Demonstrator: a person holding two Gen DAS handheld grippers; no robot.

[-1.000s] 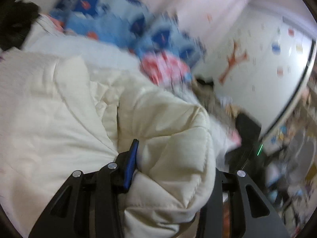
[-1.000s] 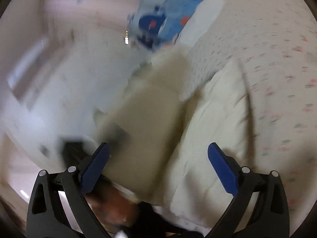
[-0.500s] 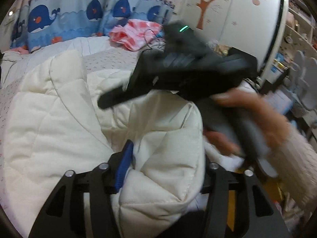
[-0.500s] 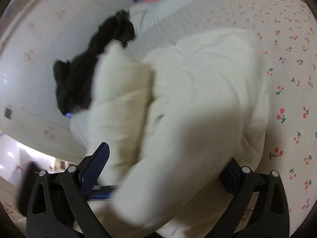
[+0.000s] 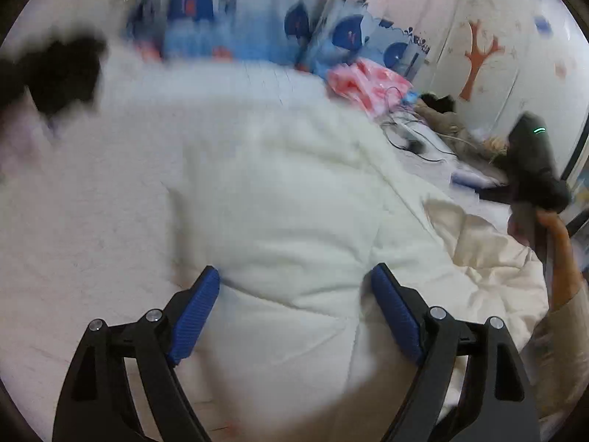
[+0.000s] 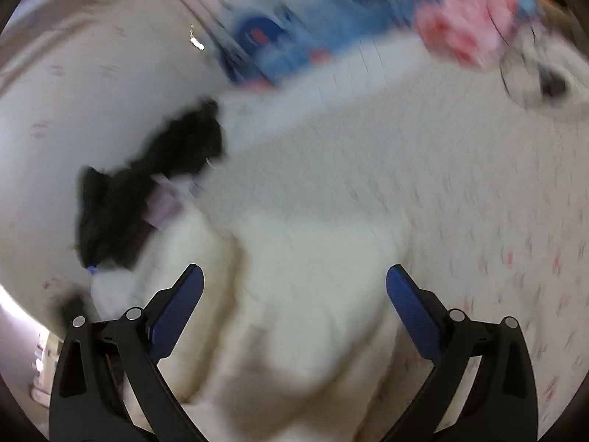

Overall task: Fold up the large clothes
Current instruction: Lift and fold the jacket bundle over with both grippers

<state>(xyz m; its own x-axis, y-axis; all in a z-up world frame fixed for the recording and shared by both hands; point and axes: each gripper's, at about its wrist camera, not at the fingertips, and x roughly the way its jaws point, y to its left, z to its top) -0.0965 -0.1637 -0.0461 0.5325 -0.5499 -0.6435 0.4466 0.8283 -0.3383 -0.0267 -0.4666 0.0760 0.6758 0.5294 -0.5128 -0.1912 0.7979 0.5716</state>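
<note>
Left gripper (image 5: 294, 294) jaws opening, released, straddling the cream puffer jacket (image 5: 279, 191), which runs toward 12 o'clock; right gripper (image 6: 294, 294) gapes empty above it.

Both grippers look the same: the left gripper (image 5: 294, 287) and right gripper (image 6: 294, 287) have black angular frames, silver screws and ribbed blue pads. Cream knit sleeve (image 5: 563, 328) on the person.

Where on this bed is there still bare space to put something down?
The cherry-print sheet to the right of the white padded coat lies bare, up toward the pink bundle. It is crowded by the black fur trim and around the cables beside the pink bundle.
</note>
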